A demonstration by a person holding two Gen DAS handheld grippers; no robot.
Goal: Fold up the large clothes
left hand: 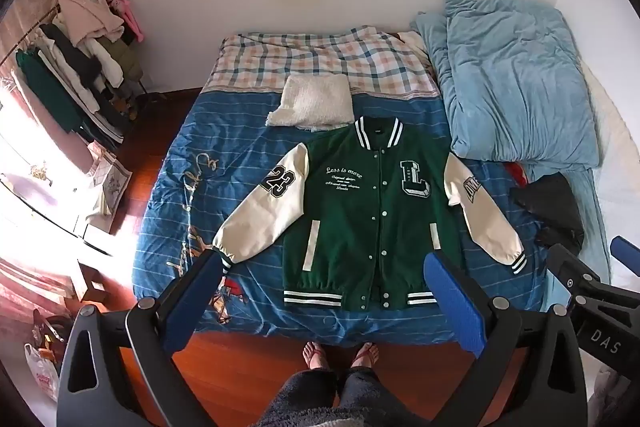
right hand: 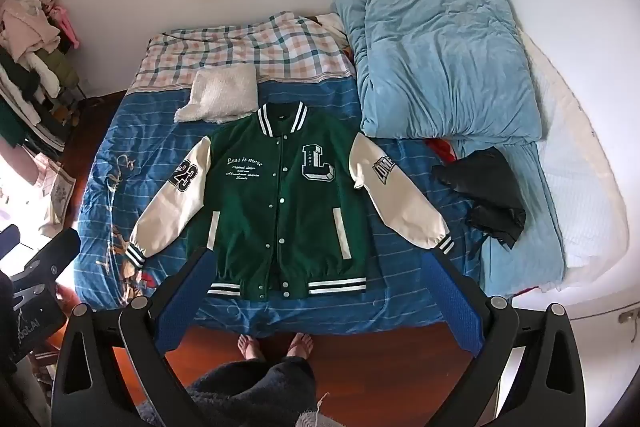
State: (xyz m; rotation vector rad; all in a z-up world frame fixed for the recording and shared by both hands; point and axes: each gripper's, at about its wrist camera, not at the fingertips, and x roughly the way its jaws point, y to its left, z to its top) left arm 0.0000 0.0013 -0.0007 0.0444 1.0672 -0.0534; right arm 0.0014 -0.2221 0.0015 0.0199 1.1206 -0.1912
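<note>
The green jacket [left hand: 360,219] lies flat, front up and snapped shut, on the bed [left hand: 168,195], both cream sleeves splayed outward, its hem just ahead of both sets of jaws. The left gripper [left hand: 324,291] and right gripper [right hand: 316,283] hang above the bed's near edge, jaws wide apart and holding nothing. Folding has seemingly not begun. A good first move would be pinching each sleeve near its striped cuff and laying it across the chest without dragging the body. A folded white fleece [left hand: 314,101] touches the collar beyond the jaws; a black garment [right hand: 488,187] lies off to their right.
</note>
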